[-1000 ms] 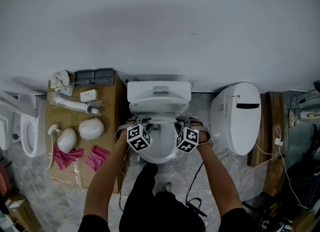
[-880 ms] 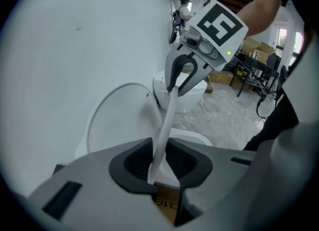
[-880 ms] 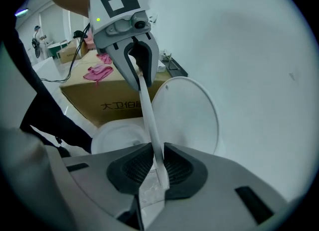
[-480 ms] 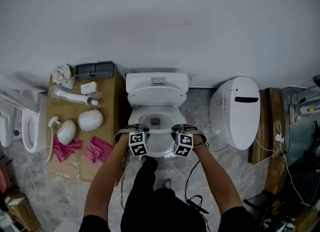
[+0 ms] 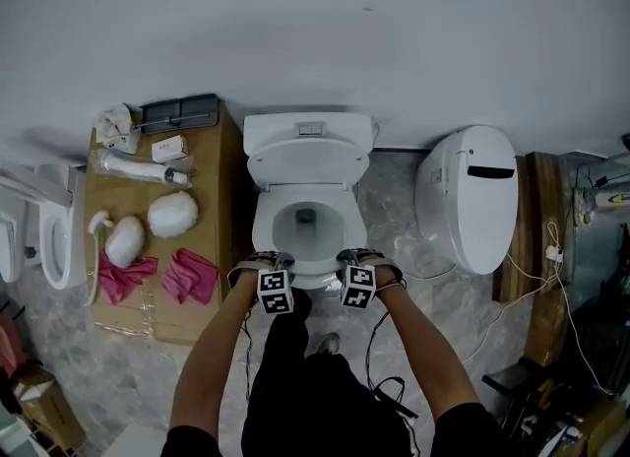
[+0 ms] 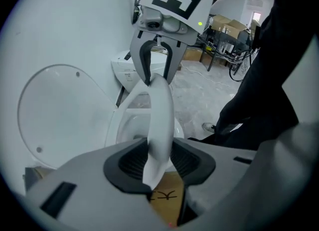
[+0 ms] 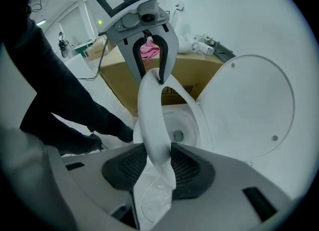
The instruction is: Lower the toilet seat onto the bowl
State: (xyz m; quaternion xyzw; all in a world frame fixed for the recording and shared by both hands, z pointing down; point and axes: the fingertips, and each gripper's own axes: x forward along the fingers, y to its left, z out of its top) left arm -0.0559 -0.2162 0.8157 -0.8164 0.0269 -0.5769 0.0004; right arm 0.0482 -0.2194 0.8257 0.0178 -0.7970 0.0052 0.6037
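I have both grippers at the front edge of the white oval plastic toilet seat (image 5: 262, 228). From the head view, the seat lies low and level over the white ceramic bowl (image 5: 313, 270). I cannot tell whether it touches the rim. The round white lid (image 5: 305, 162) stands up behind it, against the white tank (image 5: 308, 130).

The left gripper (image 5: 266, 260) sits at the seat's front left. In its own view its jaws are opening, with the seat's front rim running between the black ribbed pads (image 6: 124, 163) and filling the gap so that it touches both. The right gripper (image 5: 356, 256) sits at the front right. Its jaws are opening too, and the rim meets both of its pads (image 7: 192, 168) in the same way. Each gripper view shows the other gripper straddling the rim further along.

To my left, just beside the bowl, a brown cardboard box (image 5: 212, 189) carries two crumpled pink cloths (image 5: 190, 276) and some white rounded items. To my right, a second white toilet body (image 5: 468, 211) lies on the grey marbled floor (image 5: 394, 209).
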